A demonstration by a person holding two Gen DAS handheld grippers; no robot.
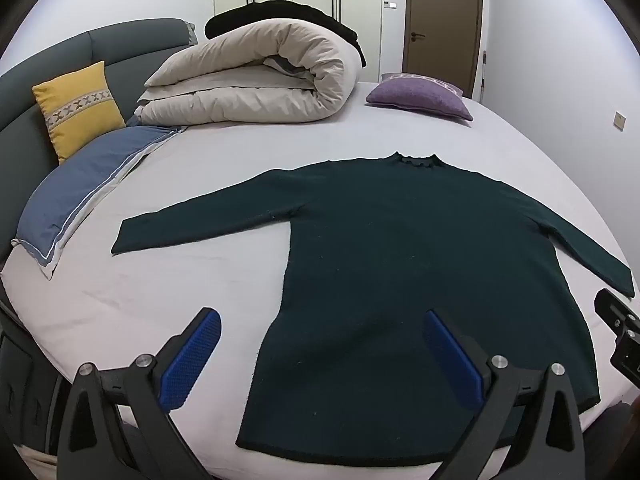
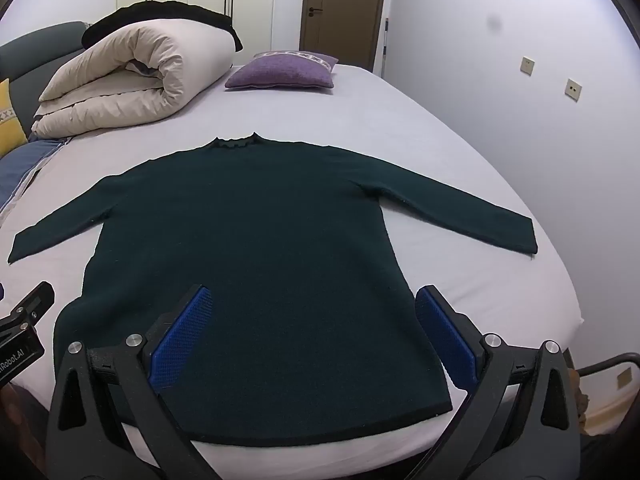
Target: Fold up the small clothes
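Observation:
A dark green long-sleeved sweater lies flat on the bed, collar far, hem near, both sleeves spread out. It also shows in the right wrist view. My left gripper is open and empty, above the hem's left part. My right gripper is open and empty, above the hem's right part. Part of the right gripper's body shows at the right edge of the left view. Part of the left gripper's body shows at the left edge of the right view.
The bed has a pale sheet. A rolled beige duvet lies at the back left, a purple cushion at the back. A yellow cushion and a blue pillow lie at the left, against the grey headboard.

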